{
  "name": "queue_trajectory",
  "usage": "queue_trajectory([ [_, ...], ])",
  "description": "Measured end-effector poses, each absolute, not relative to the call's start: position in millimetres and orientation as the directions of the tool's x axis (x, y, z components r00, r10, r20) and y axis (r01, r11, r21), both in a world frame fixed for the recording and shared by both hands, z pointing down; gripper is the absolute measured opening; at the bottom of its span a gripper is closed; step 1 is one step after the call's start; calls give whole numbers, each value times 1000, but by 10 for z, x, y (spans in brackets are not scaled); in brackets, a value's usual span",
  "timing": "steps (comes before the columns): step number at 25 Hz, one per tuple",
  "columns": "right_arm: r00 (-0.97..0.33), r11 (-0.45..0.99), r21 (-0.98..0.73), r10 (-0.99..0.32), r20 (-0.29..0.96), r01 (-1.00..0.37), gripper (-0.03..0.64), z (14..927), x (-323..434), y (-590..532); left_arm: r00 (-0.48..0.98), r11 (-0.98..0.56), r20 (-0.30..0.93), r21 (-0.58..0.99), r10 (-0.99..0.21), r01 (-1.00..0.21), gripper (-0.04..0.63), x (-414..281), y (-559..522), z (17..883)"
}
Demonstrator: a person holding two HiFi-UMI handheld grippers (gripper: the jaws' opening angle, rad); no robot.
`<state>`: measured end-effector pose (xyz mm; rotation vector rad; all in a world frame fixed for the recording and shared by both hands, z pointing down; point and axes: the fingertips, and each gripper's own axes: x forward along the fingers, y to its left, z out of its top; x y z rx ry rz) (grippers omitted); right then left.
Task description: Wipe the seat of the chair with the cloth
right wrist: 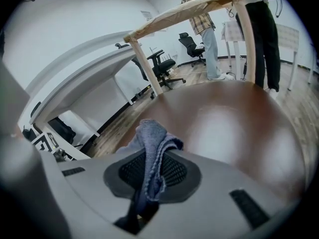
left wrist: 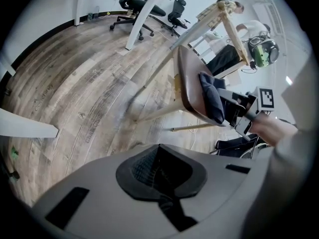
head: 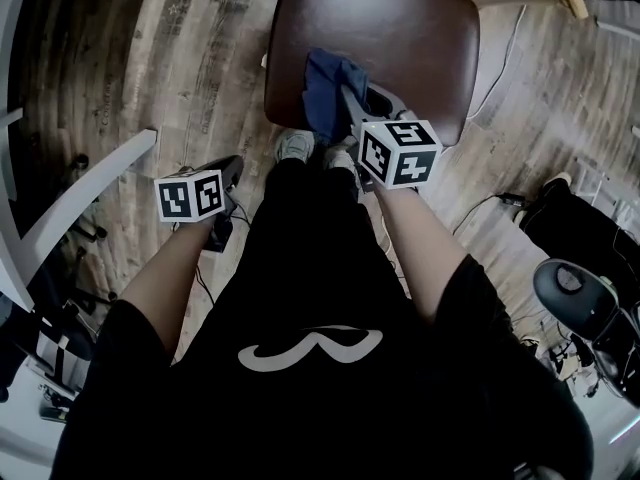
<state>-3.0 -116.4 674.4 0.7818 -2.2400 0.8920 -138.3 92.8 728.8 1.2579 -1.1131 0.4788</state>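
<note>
The chair's brown seat [head: 400,28] lies just ahead of my feet in the head view. A blue cloth [head: 325,88] rests bunched on its near edge, pinched in my right gripper [head: 350,103], which is shut on it. In the right gripper view the cloth [right wrist: 152,153] hangs between the closed jaws over the glossy seat [right wrist: 229,128]. My left gripper [head: 222,203] hangs off to the left above the floor, away from the chair, its jaws shut on nothing. From the left gripper view the seat [left wrist: 188,86] is seen side-on with the cloth [left wrist: 212,96] on it.
Wood-plank floor [head: 180,58] surrounds the chair. A white desk leg [head: 80,203] slants at the left. Cables [head: 505,63] run on the floor to the right, near an office chair base [head: 575,293]. Office chairs [left wrist: 137,6] and people [right wrist: 207,29] stand farther off.
</note>
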Motion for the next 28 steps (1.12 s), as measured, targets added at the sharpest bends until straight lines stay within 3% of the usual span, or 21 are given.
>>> queue_trajectory([
  [19, -521, 544, -255, -415, 746, -799, 52, 6760, 1273, -1577, 456, 256, 854, 513, -252, -819, 12, -729, 709, 7211],
  [28, -418, 428, -208, -484, 769, -879, 52, 6734, 2068, -1770, 458, 256, 848, 521, -268, -815, 12, -512, 598, 7106],
])
